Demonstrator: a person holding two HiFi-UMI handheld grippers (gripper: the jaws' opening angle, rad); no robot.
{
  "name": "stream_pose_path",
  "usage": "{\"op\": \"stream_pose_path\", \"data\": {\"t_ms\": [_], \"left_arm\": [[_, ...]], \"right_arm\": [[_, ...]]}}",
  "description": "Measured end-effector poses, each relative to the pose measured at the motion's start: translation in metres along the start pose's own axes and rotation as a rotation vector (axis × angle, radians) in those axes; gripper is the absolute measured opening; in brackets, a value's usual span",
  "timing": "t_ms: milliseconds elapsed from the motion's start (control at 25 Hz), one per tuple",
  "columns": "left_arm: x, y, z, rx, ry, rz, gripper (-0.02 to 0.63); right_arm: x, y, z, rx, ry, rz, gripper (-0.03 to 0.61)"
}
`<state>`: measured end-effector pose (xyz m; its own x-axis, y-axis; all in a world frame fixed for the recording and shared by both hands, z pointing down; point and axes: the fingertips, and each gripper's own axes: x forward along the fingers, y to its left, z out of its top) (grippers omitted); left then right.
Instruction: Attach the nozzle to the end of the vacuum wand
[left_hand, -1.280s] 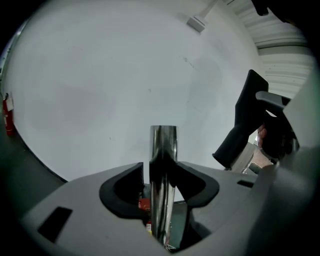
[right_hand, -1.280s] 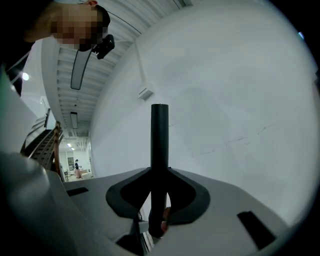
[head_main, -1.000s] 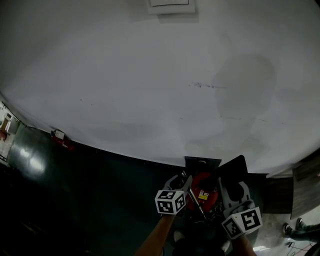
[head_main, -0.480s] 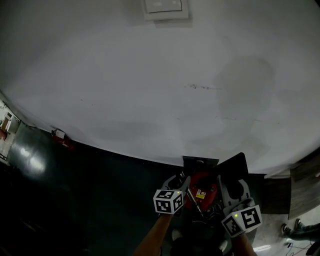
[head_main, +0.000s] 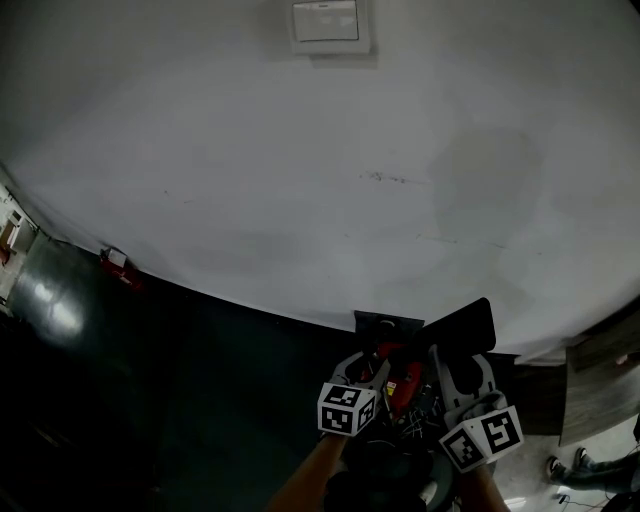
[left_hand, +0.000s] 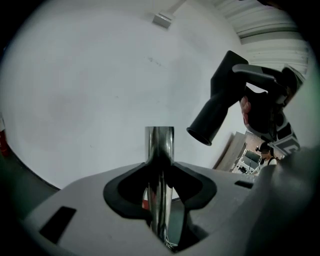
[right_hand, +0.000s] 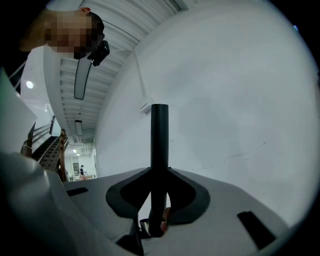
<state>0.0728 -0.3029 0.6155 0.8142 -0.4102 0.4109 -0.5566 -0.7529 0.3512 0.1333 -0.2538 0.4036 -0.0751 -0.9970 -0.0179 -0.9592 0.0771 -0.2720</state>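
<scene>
My left gripper (left_hand: 160, 181) is shut on the shiny metal vacuum wand (left_hand: 160, 145), which stands up between its jaws with its open end on top. My right gripper (right_hand: 159, 200) is shut on the black nozzle (right_hand: 160, 145), a slim tube that also stands upright between the jaws. In the left gripper view the nozzle (left_hand: 218, 106) hangs up to the right of the wand's end, its round mouth pointing down-left, with a gap between them. In the head view both grippers, left (head_main: 368, 368) and right (head_main: 462, 372), sit low, with the nozzle (head_main: 462, 325) above the right one.
A white wall (head_main: 300, 180) fills most of the view, with a switch plate (head_main: 325, 22) near the top. Dark floor (head_main: 150, 380) lies below it. A red vacuum part (head_main: 405, 380) shows between the grippers. A wooden board (left_hand: 227, 152) leans by the wall at the right.
Both grippers have risen a little with the wand and the nozzle still in them. The nozzle sits higher against the wall, and the head view has tilted up slightly.
</scene>
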Motion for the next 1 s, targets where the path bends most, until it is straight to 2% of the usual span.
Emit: {"op": "stream_pose_path", "data": {"t_ms": [280, 560, 1000], "left_arm": [[-0.007, -0.037, 0.003, 0.049, 0.0, -0.023, 0.149], [-0.015, -0.065, 0.005, 0.091, -0.003, -0.053, 0.149], [-0.018, -0.076, 0.005, 0.126, 0.002, -0.073, 0.149]], "right_arm": [[-0.006, 0.004, 0.025, 0.028, 0.003, 0.064, 0.095], [-0.004, 0.01, 0.03, 0.043, 0.081, 0.192, 0.095], [-0.001, 0.015, 0.027, 0.021, 0.148, 0.251, 0.094]]}}
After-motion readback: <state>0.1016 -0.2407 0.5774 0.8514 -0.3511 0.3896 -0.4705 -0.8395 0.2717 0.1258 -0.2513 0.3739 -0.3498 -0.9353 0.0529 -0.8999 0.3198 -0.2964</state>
